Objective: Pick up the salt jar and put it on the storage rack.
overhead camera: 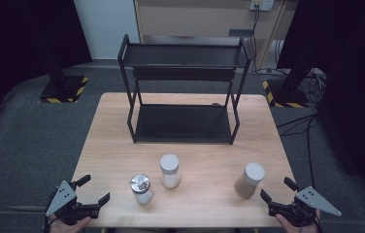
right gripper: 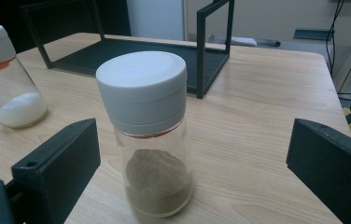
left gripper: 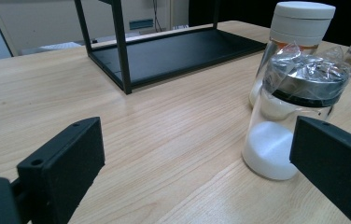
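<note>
Three glass jars stand on the wooden table. One with a silver foil-wrapped lid and white powder sits front left. Behind it is a white-capped jar of white powder. A white-capped jar of brown powder stands front right. My left gripper is open at the front left corner, the silver-lidded jar just beyond its right jaw. My right gripper is open at the front right corner, with the brown jar a little ahead between its jaws, untouched.
A black two-tier metal rack stands at the back middle of the table, both shelves bare. Dark stands with striped bases and cables lie on the floor beyond.
</note>
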The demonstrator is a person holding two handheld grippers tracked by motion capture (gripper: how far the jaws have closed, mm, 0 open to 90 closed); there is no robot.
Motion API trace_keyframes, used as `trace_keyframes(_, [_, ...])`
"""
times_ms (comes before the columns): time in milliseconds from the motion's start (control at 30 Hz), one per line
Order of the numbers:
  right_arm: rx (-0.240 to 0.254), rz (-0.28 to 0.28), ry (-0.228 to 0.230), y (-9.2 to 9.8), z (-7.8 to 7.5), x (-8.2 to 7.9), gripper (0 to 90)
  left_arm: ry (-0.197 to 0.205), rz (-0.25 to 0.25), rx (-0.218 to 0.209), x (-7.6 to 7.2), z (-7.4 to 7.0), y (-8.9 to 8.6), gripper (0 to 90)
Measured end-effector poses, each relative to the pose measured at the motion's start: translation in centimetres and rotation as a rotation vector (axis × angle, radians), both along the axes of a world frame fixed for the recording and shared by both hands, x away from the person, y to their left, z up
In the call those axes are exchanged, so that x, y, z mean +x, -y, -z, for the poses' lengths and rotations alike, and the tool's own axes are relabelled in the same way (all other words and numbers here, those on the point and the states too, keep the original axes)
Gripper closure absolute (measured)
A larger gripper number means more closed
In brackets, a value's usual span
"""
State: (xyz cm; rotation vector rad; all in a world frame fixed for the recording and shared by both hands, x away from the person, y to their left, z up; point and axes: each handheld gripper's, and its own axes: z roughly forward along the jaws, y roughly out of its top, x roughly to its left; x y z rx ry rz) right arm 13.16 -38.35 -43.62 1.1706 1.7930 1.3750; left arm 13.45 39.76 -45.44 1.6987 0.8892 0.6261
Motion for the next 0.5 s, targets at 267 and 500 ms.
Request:
trace_keyframes(267, [0.005,0.008,0.002,0.12,0.11,-0.01,3.1,-0.001,-0.004,0.001,0.02,-0.06,0.1,2.1])
trace_keyframes(500, [0.026,0.012,-0.003,0.42,0.21,-0.02,3.2,0.002,-0.001,0.004,-0.04,-0.07,0.1,2.0])
